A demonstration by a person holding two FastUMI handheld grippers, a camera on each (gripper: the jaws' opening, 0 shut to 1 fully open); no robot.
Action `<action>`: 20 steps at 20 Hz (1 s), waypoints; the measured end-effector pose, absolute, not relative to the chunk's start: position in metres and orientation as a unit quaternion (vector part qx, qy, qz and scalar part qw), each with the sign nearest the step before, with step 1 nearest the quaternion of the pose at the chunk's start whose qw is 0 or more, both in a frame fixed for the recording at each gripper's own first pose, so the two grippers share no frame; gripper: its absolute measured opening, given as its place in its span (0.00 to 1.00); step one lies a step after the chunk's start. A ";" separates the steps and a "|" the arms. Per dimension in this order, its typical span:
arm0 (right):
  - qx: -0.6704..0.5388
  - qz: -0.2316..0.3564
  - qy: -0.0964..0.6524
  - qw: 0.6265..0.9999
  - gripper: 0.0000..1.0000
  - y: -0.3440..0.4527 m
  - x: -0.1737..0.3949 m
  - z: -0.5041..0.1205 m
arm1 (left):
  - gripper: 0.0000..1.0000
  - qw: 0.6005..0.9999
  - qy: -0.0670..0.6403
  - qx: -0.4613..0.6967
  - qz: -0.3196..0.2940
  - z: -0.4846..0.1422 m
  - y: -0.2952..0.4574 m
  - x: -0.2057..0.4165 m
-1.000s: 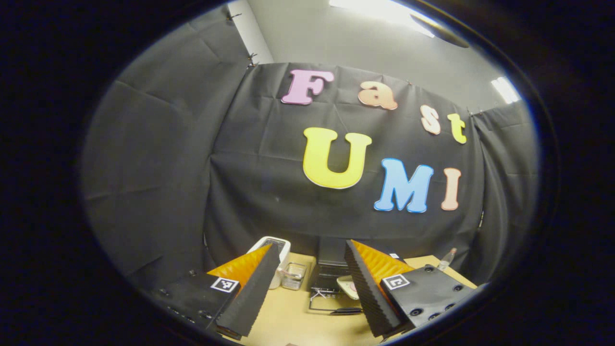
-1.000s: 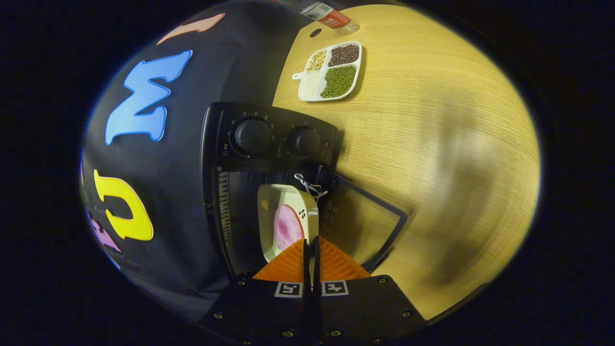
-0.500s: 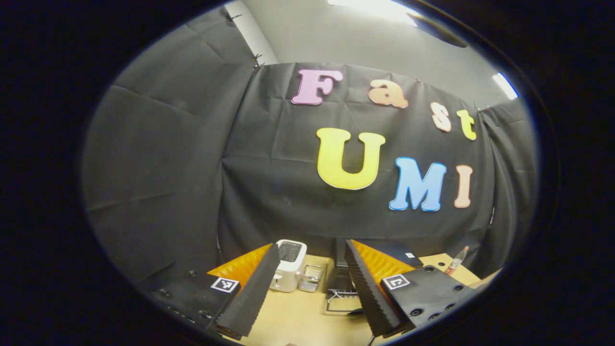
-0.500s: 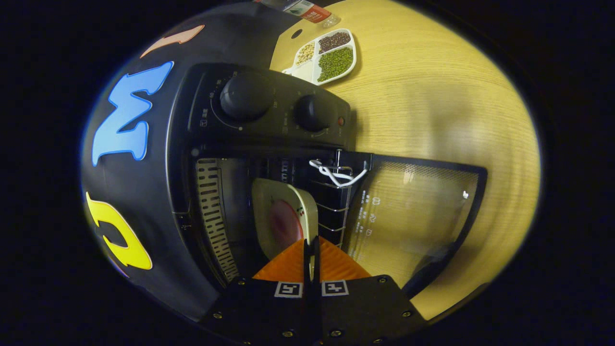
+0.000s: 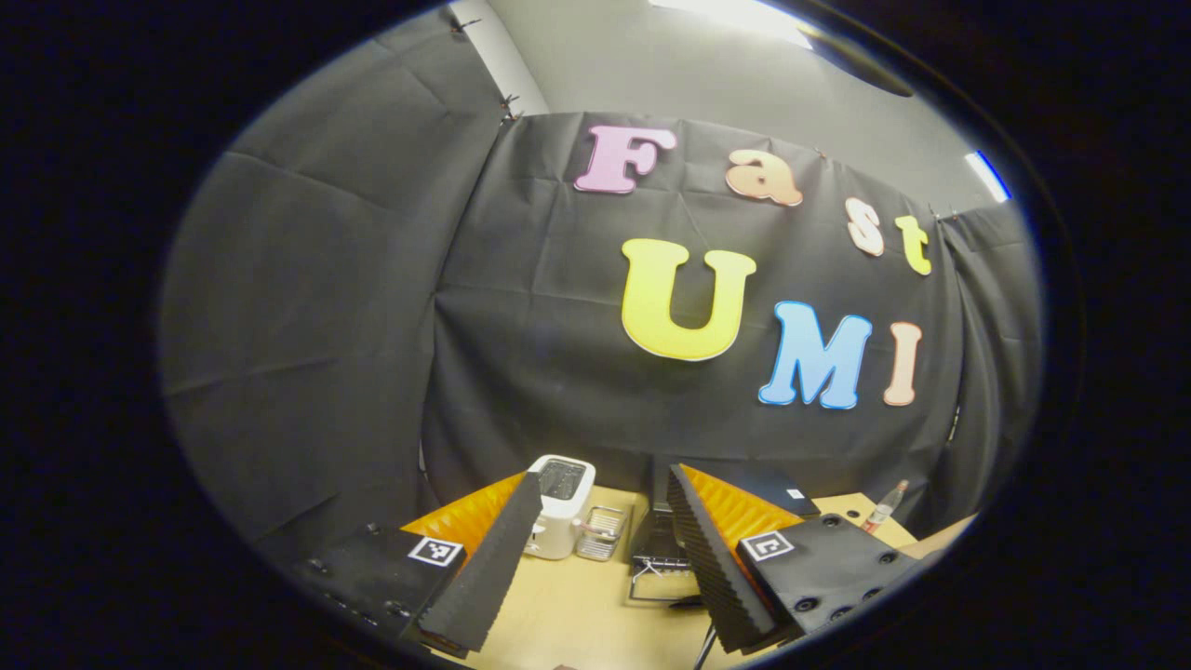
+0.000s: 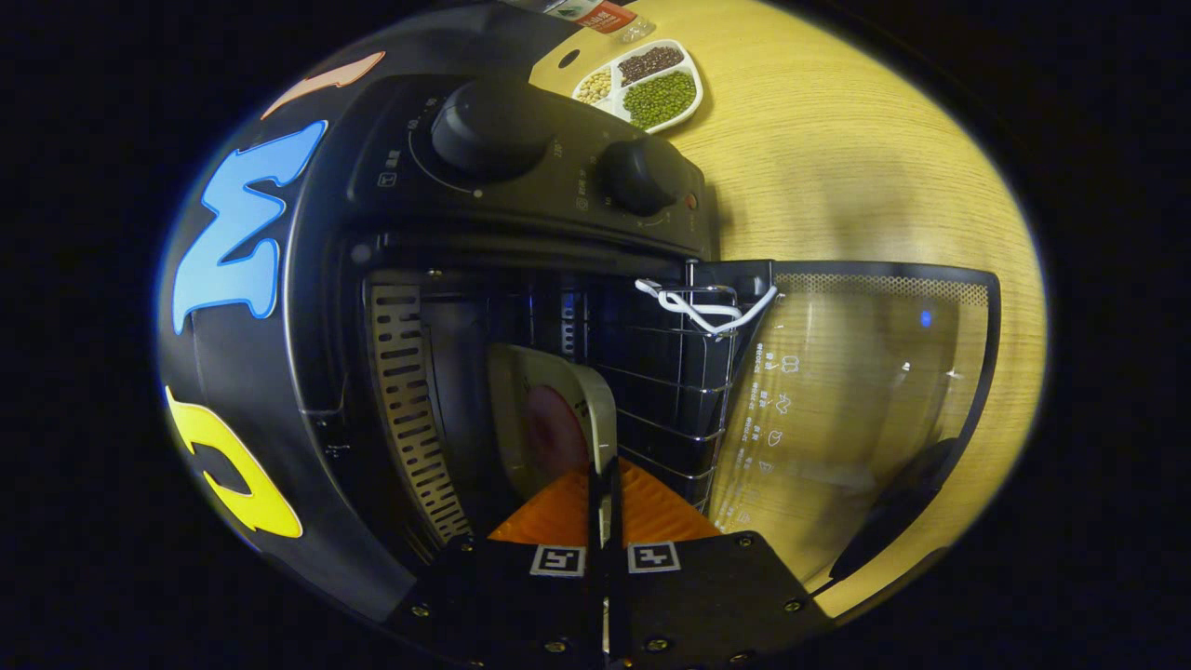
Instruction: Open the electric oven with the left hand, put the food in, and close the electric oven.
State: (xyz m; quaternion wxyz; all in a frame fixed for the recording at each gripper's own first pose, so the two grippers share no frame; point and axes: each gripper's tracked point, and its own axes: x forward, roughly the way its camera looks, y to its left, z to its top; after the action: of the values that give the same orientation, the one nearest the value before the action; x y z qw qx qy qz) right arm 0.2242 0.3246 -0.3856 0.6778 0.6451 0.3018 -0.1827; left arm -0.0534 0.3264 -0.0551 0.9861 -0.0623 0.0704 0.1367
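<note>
The black electric oven (image 6: 521, 177) stands open, its glass door (image 6: 856, 391) swung flat over the table. A cream plate (image 6: 558, 419) with a pink slice of food (image 6: 549, 437) sits inside the oven cavity, above the wire rack (image 6: 670, 381). My right gripper (image 6: 602, 479) is shut on the plate's rim at the oven mouth. My left gripper (image 5: 595, 540) is open and held high, with nothing between its fingers. Far below it in the left gripper view lies the oven (image 5: 656, 544), small and partly hidden by a finger.
A white divided tray of beans (image 6: 647, 84) and a bottle (image 6: 595, 11) lie on the wooden table (image 6: 865, 167) beyond the oven. A white toaster (image 5: 558, 502) and a small wire basket (image 5: 600, 535) stand left of the oven.
My right gripper has carried the plate forward from in front of the oven into the cavity. The left gripper has shifted slightly, staying open.
</note>
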 end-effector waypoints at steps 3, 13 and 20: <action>0.646 -0.163 0.296 0.684 0.09 0.322 0.221 -0.378 | 0.97 0.988 0.066 -0.065 0.125 -0.055 0.315 -0.049; 0.506 -0.090 0.348 0.784 0.28 0.278 0.160 -0.340 | 0.97 0.993 0.061 -0.069 0.071 -0.054 0.263 -0.026; 0.262 0.007 0.262 0.929 0.28 0.199 0.131 -0.252 | 0.97 0.996 0.061 -0.051 0.042 -0.059 0.214 -0.008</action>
State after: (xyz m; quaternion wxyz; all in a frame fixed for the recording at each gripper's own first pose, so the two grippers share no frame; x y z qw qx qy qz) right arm 0.1308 0.1995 -0.2515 0.9289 0.2619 0.2618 0.0068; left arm -0.0085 0.2142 -0.0588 0.9959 -0.0510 0.0612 0.0425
